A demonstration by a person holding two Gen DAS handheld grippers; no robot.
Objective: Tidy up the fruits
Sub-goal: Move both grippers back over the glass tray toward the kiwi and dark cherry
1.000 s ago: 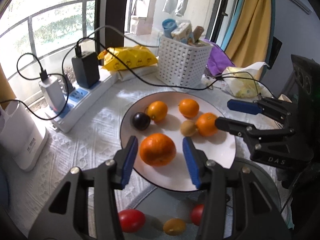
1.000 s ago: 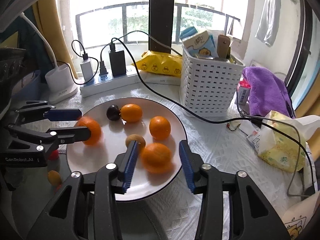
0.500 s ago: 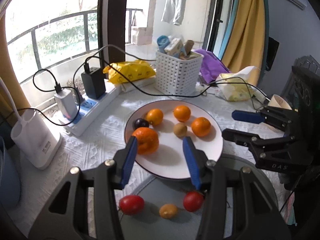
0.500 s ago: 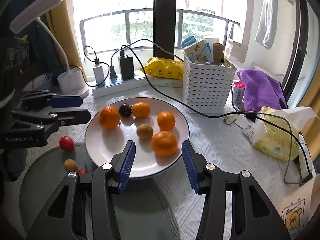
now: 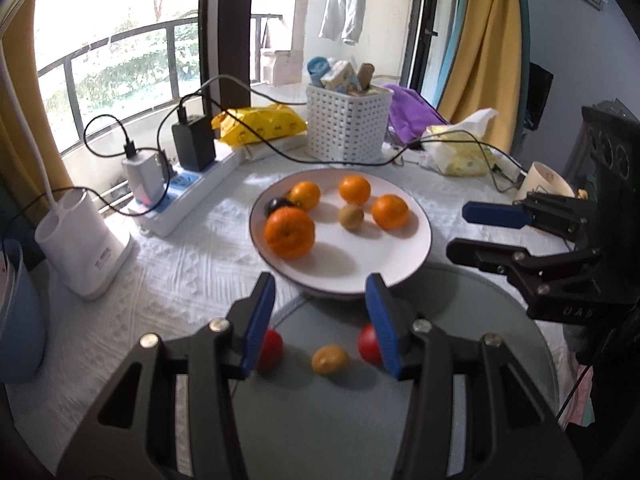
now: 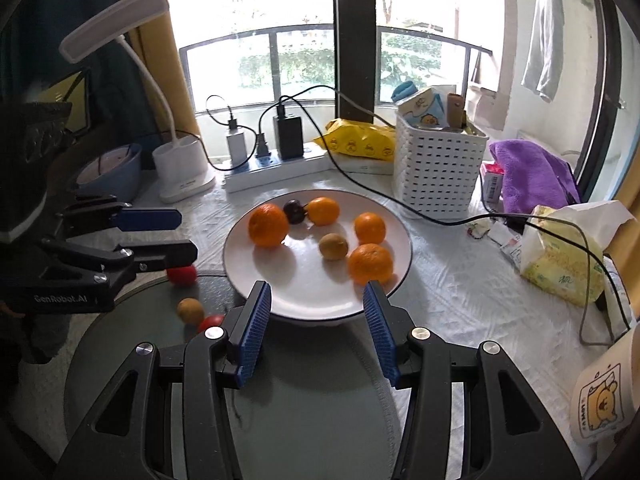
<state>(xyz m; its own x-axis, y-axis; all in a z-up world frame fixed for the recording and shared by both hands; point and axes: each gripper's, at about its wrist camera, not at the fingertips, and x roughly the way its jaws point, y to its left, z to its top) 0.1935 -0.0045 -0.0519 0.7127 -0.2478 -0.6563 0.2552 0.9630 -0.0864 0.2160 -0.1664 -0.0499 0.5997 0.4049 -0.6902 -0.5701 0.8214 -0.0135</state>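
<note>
A: Plate (image 6: pixel 400 258), white with a dark rim, on the white tablecloth (image 5: pixel 180 264); it carries a large orange (image 5: pixel 289 232) at its left side, three smaller oranges, a kiwi (image 6: pixel 333 246) near the centre, and a dark plum (image 6: pixel 295 211) touching the far orange (image 6: pixel 323 211).

B: Grippers?

A: Left gripper (image 5: pixel 320 318): blue pads spread wide, nothing between them, poised over the near rim of the plate. Right gripper (image 6: pixel 316 330): likewise wide open and empty, at the plate's near edge, with one orange (image 6: pixel 370 263) just beyond its right finger.

B: Fruit off the plate?

A: On the round grey glass surface (image 5: pixel 340 420) before the plate: two red fruits, one (image 5: pixel 269 350) partly hidden by the left finger, the other (image 5: pixel 368 344) by the right finger, and a small yellow-brown fruit (image 5: pixel 329 359) between them.

B: Background?

A: White perforated basket (image 6: pixel 438 172), power strip (image 6: pixel 276 166) with chargers, yellow packet (image 6: pixel 356 140), purple cloth (image 6: pixel 532 172), desk lamp (image 6: pixel 182 172).
</note>
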